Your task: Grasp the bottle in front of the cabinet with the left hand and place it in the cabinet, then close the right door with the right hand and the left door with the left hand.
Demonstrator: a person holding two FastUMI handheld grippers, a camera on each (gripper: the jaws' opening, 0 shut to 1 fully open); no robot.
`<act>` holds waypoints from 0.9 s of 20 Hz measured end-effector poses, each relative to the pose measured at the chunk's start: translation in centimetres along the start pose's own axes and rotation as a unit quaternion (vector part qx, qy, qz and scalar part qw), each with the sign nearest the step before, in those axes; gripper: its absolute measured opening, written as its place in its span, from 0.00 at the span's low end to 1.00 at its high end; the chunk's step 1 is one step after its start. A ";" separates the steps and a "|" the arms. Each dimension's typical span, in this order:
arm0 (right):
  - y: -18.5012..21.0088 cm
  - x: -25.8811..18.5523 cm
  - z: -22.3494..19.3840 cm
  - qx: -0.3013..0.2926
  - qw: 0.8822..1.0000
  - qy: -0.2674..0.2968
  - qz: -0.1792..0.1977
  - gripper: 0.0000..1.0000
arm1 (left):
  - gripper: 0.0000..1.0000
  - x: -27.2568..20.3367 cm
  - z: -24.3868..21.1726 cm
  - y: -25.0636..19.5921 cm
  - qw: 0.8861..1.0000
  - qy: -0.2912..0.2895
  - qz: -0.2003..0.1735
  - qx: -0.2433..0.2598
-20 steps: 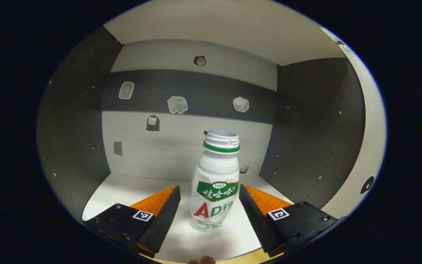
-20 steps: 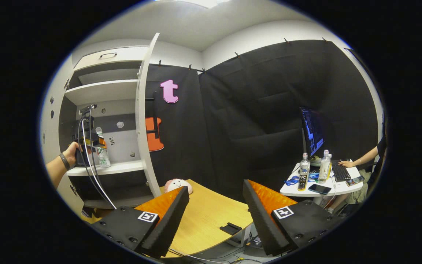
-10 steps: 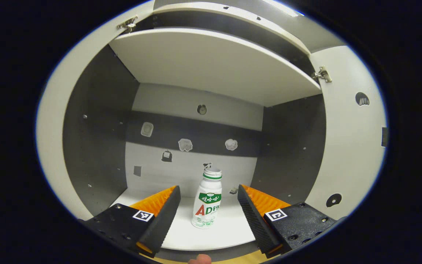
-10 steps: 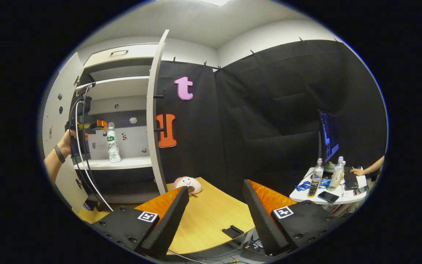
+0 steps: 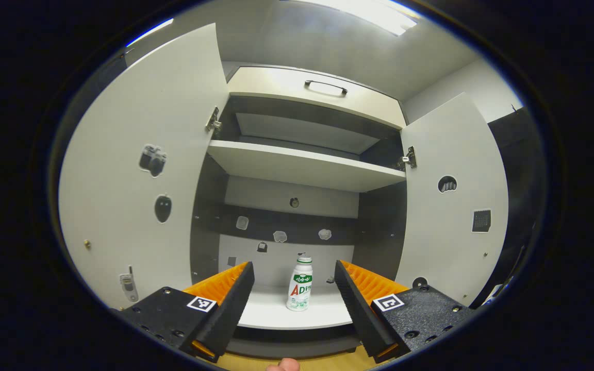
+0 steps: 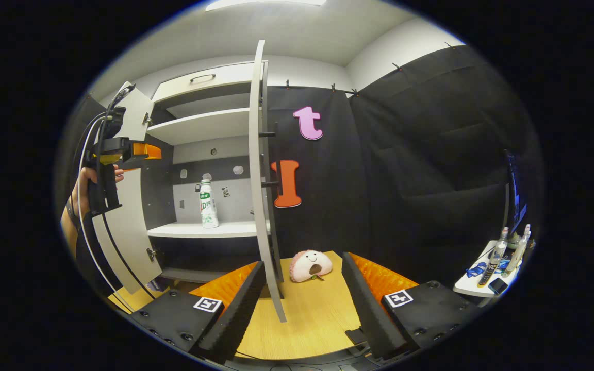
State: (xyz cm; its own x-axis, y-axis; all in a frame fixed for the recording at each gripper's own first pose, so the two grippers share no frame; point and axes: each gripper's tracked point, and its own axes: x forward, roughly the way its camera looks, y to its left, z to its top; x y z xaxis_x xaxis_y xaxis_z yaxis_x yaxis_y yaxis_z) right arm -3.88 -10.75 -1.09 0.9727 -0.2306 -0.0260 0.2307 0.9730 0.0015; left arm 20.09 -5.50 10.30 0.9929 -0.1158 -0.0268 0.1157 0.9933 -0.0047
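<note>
The bottle (image 5: 300, 284) was seen standing upright on the lower shelf (image 5: 297, 315) of the cabinet (image 5: 307, 154), set back from the shelf's front edge and roughly midway between its side walls, touched by neither gripper. In the right gripper view the same bottle (image 6: 207, 204) stood toward the left half of the shelf (image 6: 199, 230). The placing step was therefore judged complete, with both doors yet to be shut.

The left gripper (image 5: 292, 288) was held in front of the cabinet with its fingers spread wide and nothing between them; the bottle lay straight ahead along the finger axis, well apart from the tips. The right gripper (image 6: 302, 288) was likewise spread wide and empty, held over the wooden table (image 6: 302, 324).

The relation on which the coming move was judged to turn was that between the right gripper and the right door (image 6: 262, 180). That door was seen nearly edge-on, its long axis vertical, its lower end lying between the right gripper's fingers in the picture and just beyond their tips. The right gripper was the nearer to it, and the door's outer face was toward that gripper's right. The left door (image 5: 142, 170) stood open beside the left gripper, which was seen in the right gripper view (image 6: 139, 151) held by a hand (image 6: 83, 188). A plush toy (image 6: 310, 265) lay on the table near the right door's foot, and was judged a thing to be avoided in the swing.
</note>
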 end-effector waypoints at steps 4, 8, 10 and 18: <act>1.4 0.8 -0.4 0.000 0.999 0.003 0.041 0.98 | 0.95 -7.2 -2.7 2.2 0.998 0.007 0.052 0.019; 2.0 1.3 -0.5 0.003 0.998 0.004 0.062 0.98 | 0.95 -13.1 -6.7 2.8 0.997 0.013 0.080 0.010; 2.0 1.7 -0.4 0.005 0.998 0.001 0.062 0.98 | 0.95 -15.3 -9.4 2.3 0.997 0.023 0.078 -0.009; -1.6 4.1 6.2 -0.041 0.998 -0.054 0.015 0.98 | 0.96 -19.7 -14.6 2.0 0.996 0.040 0.078 0.020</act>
State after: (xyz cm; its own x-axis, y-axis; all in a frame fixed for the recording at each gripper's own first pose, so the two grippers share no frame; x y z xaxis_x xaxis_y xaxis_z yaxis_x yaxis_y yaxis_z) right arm -0.07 -13.32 5.05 0.9773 -0.1958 0.0809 0.2023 0.9759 -0.0814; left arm 0.35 -1.25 -3.75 0.9937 0.0409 -0.1045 -0.0363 0.9983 0.0449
